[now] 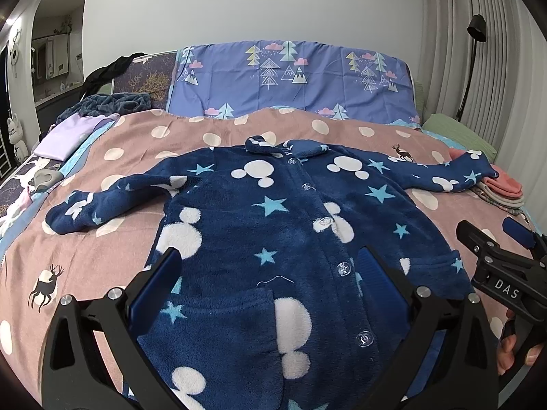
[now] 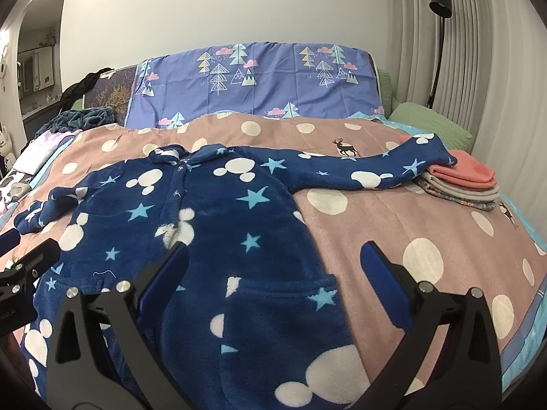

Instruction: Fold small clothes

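Navy fleece pajama top (image 1: 273, 225) lying buttoned and spread flat mid-bed, sleeves reaching toward both side edges, left gripper (image 1: 270, 273) hovering over its hem with fingers spread, right gripper (image 2: 273, 266) likewise spread, straddling the top's right edge, folded clothes stack (image 2: 461, 184) sitting by the bed's right edge under the sleeve cuff

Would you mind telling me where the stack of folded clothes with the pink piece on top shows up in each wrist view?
Left wrist view: the folded stack sits at the right edge, mid-height, partly under the blue jacket's sleeve cuff.
Right wrist view: the stack is right of centre, upper half, beside the same cuff.
Shared landmark: the black floor lamp.
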